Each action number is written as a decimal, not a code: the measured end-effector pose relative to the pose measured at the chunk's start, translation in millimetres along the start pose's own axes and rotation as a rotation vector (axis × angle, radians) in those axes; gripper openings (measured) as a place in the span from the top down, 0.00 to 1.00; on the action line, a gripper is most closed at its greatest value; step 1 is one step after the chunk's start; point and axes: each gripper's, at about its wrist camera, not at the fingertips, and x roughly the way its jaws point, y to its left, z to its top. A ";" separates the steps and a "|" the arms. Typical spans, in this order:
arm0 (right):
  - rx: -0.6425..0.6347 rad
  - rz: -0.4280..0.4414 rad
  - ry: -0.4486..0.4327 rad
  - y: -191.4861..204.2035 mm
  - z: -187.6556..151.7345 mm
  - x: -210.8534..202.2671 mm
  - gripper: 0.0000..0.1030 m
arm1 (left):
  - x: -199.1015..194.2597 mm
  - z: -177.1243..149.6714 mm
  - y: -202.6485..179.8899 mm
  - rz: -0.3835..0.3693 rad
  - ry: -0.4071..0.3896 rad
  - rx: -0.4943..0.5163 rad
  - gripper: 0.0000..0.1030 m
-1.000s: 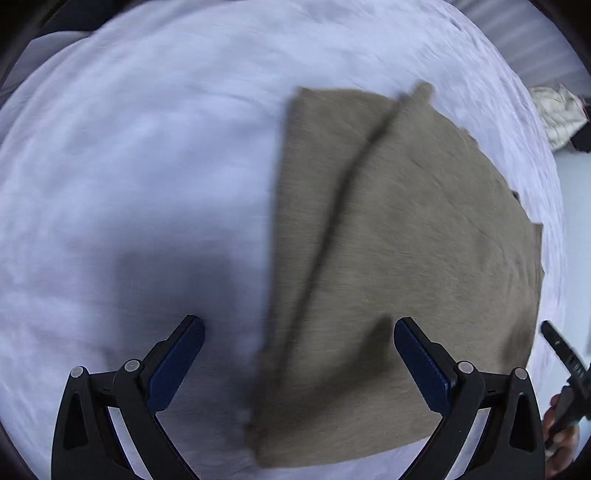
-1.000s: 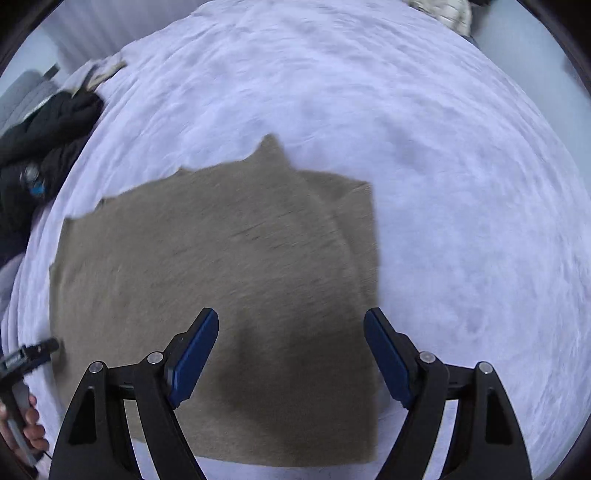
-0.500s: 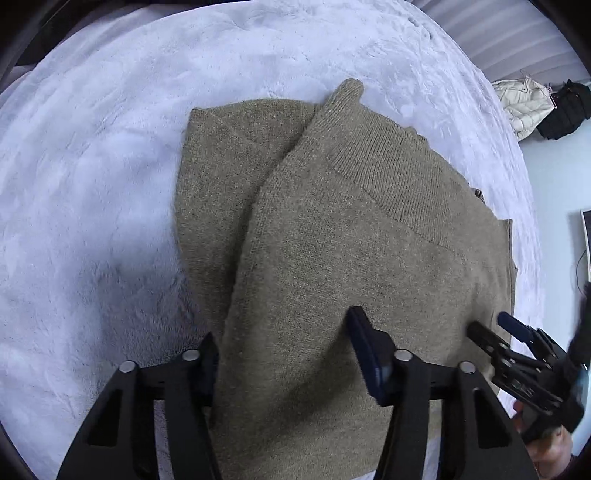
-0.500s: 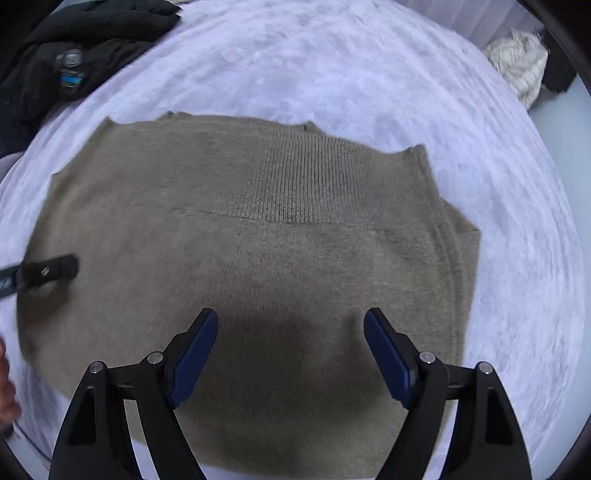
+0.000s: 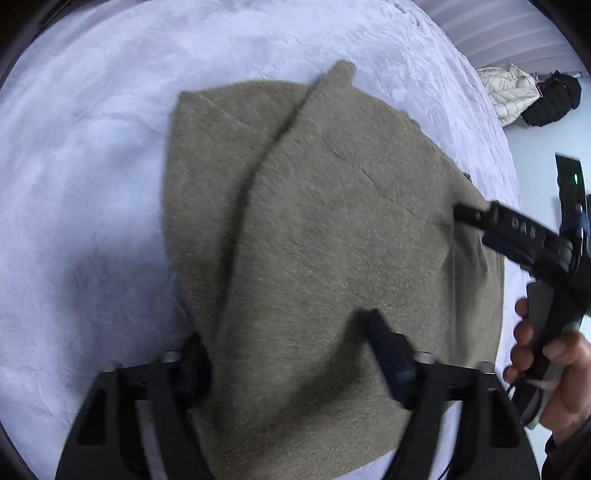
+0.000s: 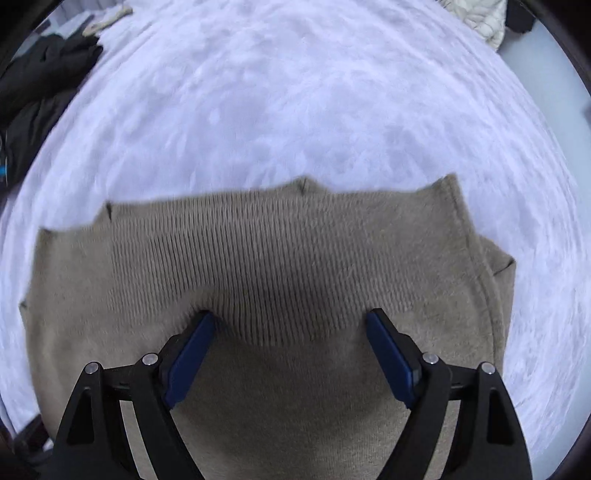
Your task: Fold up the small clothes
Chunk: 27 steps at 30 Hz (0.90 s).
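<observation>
Left wrist view: olive knit sweater [image 5: 325, 236] spread flat on a pale fleecy bed cover [image 5: 92, 155], folded so one layer overlaps another along a diagonal edge. Left tongs [image 5: 284, 339] spread apart, straddling the near part of the sweater, left pad at the cloth's near left edge, right pad over the fabric; gripping nothing. Right tongs [image 5: 476, 218] reaching in from the right, tip on the sweater's right edge; held by a bare hand [image 5: 546, 354]. Far right, beyond the bed: cream quilted jacket [image 5: 506, 88] beside a black bag [image 5: 550, 99].

Right wrist view: right tongs [image 6: 291, 328] released, wide apart, both blue pads resting low over the ribbed band of the sweater [image 6: 258, 266]. Bed cover [image 6: 295, 103] stretching far behind. Dark clothing [image 6: 33, 92] heaped at far left, cream jacket [image 6: 480, 18] at far right.
</observation>
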 end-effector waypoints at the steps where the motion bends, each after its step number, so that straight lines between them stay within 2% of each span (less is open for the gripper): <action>1: -0.007 -0.013 -0.015 4.0 1.8 -1.3 0.16 | 1.3 -0.9 -3.5 0.020 -0.003 0.021 0.18; 3: -0.044 -0.026 -0.016 16.1 4.8 1.1 0.16 | 4.8 -4.5 -13.4 0.075 -0.008 0.087 0.19; 4: -0.061 -0.042 -0.020 22.6 4.4 2.2 0.16 | 4.6 -6.0 -17.6 0.090 -0.017 0.116 0.22; 6: -0.087 -0.076 -0.023 32.9 -1.6 5.1 0.16 | 3.8 -8.2 -18.4 0.094 -0.033 0.135 0.28; 8: -0.100 -0.095 -0.029 36.7 -16.8 1.2 0.16 | 1.0 -7.9 -11.9 0.071 -0.042 0.112 0.37; 11: -0.083 -0.105 -0.083 35.5 -58.1 -20.3 0.15 | -2.0 -6.2 -3.3 0.040 -0.039 0.081 0.45; 12: -0.101 -0.102 -0.075 39.1 -77.5 -19.2 0.15 | -2.7 -6.3 -2.9 0.039 -0.037 0.080 0.46; 14: -0.165 -0.125 -0.061 48.8 -113.7 -16.1 0.15 | -5.3 -7.6 -3.5 0.038 -0.033 0.086 0.56; 16: -0.192 -0.144 -0.109 54.1 -140.6 -24.8 0.15 | -9.6 -7.0 -7.1 0.025 -0.027 0.083 0.66; 17: -0.192 -0.147 -0.115 56.8 -153.7 -26.6 0.15 | -11.2 -6.5 -9.1 0.020 -0.025 0.076 0.68; 21: -0.161 -0.107 -0.088 53.7 -179.7 -29.3 0.15 | -13.7 -3.7 -23.0 0.053 -0.022 0.060 0.70; 24: -0.160 -0.069 -0.034 49.0 -186.1 -23.4 0.14 | -13.4 0.2 -42.3 0.100 -0.022 0.062 0.72; 27: -0.181 -0.050 0.021 48.8 -178.5 -12.9 0.09 | -20.4 -2.2 -55.0 0.150 -0.036 0.074 0.72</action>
